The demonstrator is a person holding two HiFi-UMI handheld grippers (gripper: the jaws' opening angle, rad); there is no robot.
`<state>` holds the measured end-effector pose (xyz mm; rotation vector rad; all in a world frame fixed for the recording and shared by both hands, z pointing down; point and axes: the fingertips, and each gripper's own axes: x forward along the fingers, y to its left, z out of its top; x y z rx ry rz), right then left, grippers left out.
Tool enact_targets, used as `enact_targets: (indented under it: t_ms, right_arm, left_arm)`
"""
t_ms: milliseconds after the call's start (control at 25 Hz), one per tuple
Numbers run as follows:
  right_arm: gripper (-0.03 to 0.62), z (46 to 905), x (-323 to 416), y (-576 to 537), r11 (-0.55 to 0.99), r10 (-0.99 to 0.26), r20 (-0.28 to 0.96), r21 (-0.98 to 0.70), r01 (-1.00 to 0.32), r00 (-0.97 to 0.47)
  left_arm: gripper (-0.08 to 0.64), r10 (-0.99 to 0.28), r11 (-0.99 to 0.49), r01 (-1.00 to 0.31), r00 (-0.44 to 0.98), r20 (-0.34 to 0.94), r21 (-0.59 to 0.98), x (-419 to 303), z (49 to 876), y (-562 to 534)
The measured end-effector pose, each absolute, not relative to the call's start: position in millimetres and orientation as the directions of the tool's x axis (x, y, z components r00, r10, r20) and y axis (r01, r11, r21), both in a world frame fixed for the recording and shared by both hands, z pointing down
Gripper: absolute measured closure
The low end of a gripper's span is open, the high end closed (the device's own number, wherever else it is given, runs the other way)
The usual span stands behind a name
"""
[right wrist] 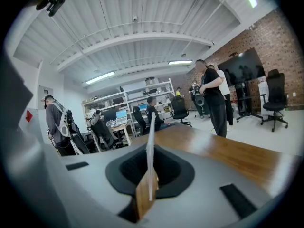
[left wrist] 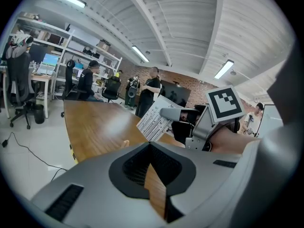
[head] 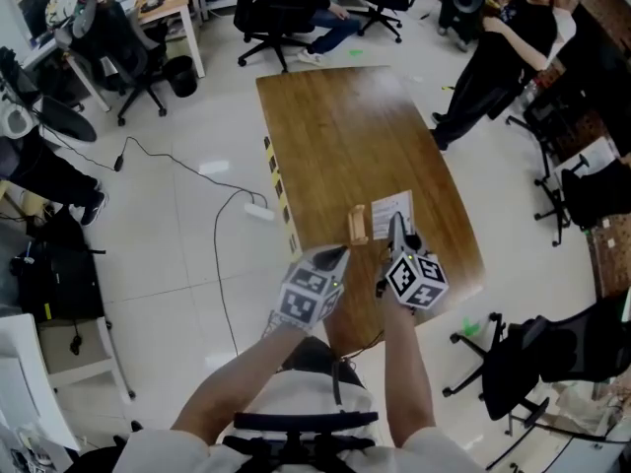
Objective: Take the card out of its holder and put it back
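Observation:
A white printed card (head: 391, 208) is pinched in my right gripper (head: 395, 225) above the near end of the wooden table (head: 345, 136). In the right gripper view the card (right wrist: 150, 137) stands edge-on between the shut jaws of my right gripper (right wrist: 151, 175). The small wooden card holder (head: 358, 224) stands on the table just left of the card, apart from it. My left gripper (head: 340, 254) hovers near the holder with its jaws together and nothing in them. From the left gripper view I see the card (left wrist: 154, 117) held aloft and a tip of the holder (left wrist: 125, 143).
Office chairs (head: 271, 13) and a desk (head: 163, 8) stand beyond the table's far end. A person (head: 498, 57) is at the far right. A cable and power strip (head: 258, 209) lie on the floor to the left. Another chair (head: 537, 353) sits near right.

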<state>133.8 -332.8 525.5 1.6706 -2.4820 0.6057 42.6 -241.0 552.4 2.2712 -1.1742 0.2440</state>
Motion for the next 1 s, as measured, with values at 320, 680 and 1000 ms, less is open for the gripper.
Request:
enact_targets:
  t_ms: [320, 680, 1000]
  right_arm:
    - [0.577, 564.4, 130.4, -347.6, 0.309, -0.857, 0.335, -0.275, -0.91, -0.393]
    - [0.577, 594.6, 128.0, -357.5, 0.303, -0.841, 0.377, -0.267, -0.915, -0.389]
    - [0.577, 606.6, 124.6, -358.5, 0.308, -0.831, 0.393, -0.263, -0.914, -0.393]
  left_arm:
    - [0.568, -0.669, -0.448, -0.788, 0.609, 0.426, 0.423, 48.9, 573.9, -251.8]
    - [0.568, -0.652, -0.433, -0.783, 0.614, 0.445, 0.447, 49.9, 590.9, -260.6]
    - [0.568, -0.646, -0.424, -0.781, 0.615, 0.452, 0.458, 48.0, 598.1, -263.5]
